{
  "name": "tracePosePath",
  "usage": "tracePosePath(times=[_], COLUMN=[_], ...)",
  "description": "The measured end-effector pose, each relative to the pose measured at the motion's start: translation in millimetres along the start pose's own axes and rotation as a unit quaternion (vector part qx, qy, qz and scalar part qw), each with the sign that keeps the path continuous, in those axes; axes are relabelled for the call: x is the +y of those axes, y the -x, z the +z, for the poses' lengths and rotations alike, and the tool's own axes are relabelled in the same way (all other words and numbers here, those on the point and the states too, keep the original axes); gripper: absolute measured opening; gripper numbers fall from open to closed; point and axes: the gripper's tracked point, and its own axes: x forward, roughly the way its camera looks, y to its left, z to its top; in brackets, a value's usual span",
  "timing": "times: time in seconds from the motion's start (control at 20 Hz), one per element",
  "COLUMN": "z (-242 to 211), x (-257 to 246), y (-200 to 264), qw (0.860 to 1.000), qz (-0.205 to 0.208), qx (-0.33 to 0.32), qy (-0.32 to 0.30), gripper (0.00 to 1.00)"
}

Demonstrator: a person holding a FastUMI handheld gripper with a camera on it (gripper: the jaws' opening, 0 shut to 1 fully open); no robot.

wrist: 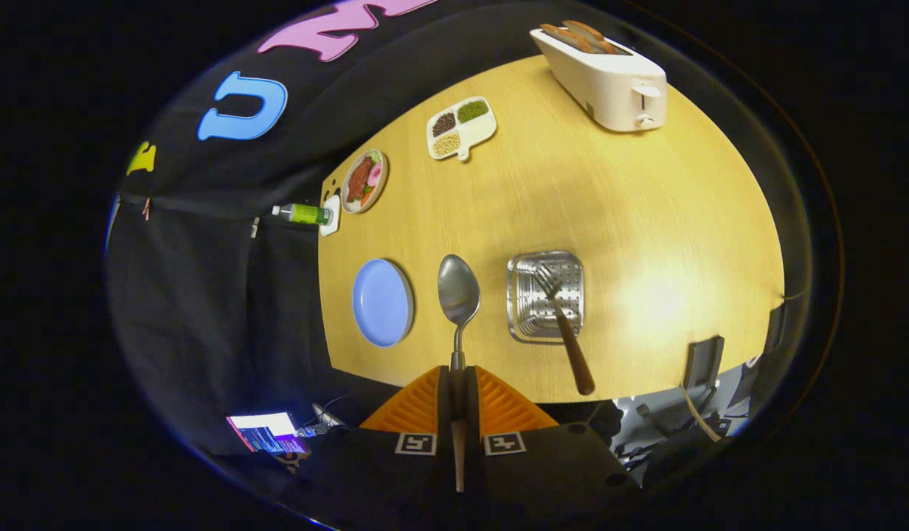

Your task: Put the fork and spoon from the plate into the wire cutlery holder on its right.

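The gripper (458, 383) has its two fingers pressed together on the handle of the spoon (458, 291), which sticks straight ahead at twelve o'clock from the fingertips. The spoon has a shiny oval metal bowl on a thin metal neck, and a pale handle end shows in the slot behind the fingers. It is lifted above the wooden table (572, 192), seen between the blue plate (382, 302) at about ten o'clock from the fingers and the wire cutlery holder (545, 296) at about two o'clock.

The fork (565, 324) already stands in the holder, tines down in the square metal mesh basket, its dark brown handle leaning out over the near rim.

The table is light wood with a rounded far edge. Beyond the plate lie a small dish of food (364, 180) and a green bottle (304, 214) on its side at the table's edge. Farther on are a white divided tray (460, 127) with grains and a white toaster (606, 77) with two slices in its slots. Black cloth walls the booth.

A lit screen (266, 432) sits below the table at eight o'clock; its content is too small to make out. Cables and dark gear at four o'clock are unclear.
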Motion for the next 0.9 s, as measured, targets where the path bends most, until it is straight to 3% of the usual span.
tracePosePath(times=[0.35,0.6,0.9], z=[6.9,28.2,23.3], x=[-50.5,-58.6,-70.2], y=[-8.9,-32.1,-61.5], qw=[0.990,0.981,0.970], qz=[-0.065,-0.086,-0.127], qx=[0.122,0.158,0.194], qy=[-0.040,-0.066,-0.067], gripper=[0.09,0.09,0.09])
